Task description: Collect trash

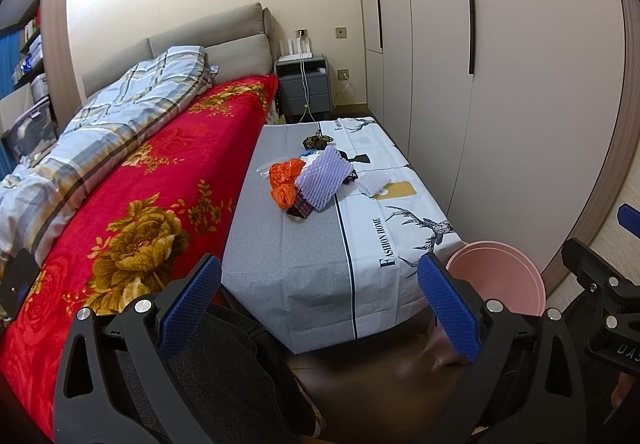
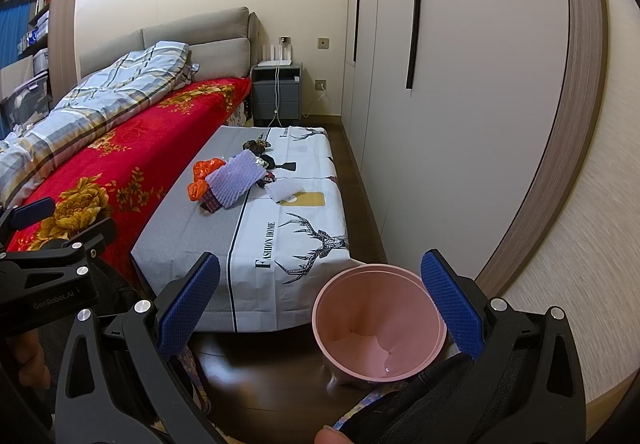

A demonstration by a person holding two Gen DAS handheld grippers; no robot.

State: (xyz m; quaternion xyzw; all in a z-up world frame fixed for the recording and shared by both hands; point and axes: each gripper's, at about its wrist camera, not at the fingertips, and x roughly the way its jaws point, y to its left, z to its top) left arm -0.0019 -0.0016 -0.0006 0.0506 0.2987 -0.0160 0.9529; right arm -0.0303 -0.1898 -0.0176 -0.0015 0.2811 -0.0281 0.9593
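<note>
Only right view shows pink bin (image 2: 379, 328) interior (empty); left, rim.

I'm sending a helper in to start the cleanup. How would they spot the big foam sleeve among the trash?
Beside the red floral bed stands a low table under a grey-and-white cloth. The trash pile sits mid-table; the big foam sleeve lies on top, next to the orange plastic bag. It is pale lilac netted foam, far larger than the white foam piece beside it.

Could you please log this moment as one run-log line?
stage: start | left gripper: open, empty | right gripper: open, empty | trash pile: on table | pink bin: on floor
</note>
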